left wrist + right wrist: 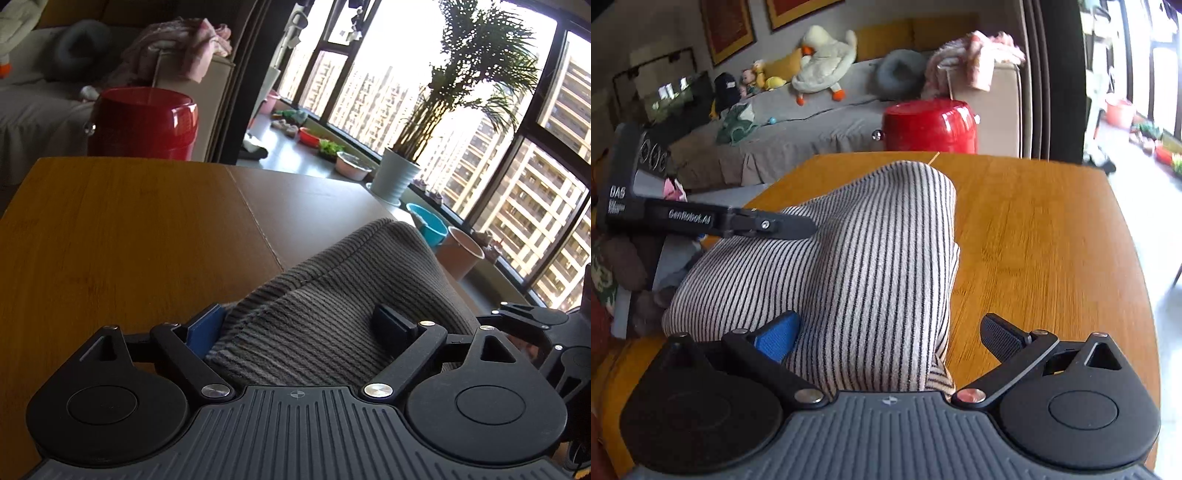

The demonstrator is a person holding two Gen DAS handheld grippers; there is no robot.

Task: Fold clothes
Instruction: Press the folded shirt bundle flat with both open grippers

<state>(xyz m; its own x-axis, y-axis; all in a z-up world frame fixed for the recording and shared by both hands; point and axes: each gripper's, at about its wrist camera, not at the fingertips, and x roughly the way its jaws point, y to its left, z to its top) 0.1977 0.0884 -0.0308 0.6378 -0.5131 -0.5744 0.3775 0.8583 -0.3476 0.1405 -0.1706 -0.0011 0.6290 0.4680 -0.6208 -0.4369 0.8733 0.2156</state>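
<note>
A striped grey-and-white knit garment (871,251) lies bunched in a thick mound on the wooden table (1041,236). In the right wrist view my right gripper (890,338) is open; its blue left pad touches the cloth and its right finger stands clear over bare wood. My left gripper (803,228) reaches in from the left and rests on top of the mound. In the left wrist view the same garment (332,295) fills the gap of my left gripper (299,328), which is open with both pads against the fabric. The table (110,240) spreads to the left.
A red round stool (931,127) stands just past the table's far edge, with a grey sofa (798,122) holding plush toys behind it. A potted palm (395,177) and basins (428,221) sit by the windows. Part of the right gripper (532,317) shows at the right edge.
</note>
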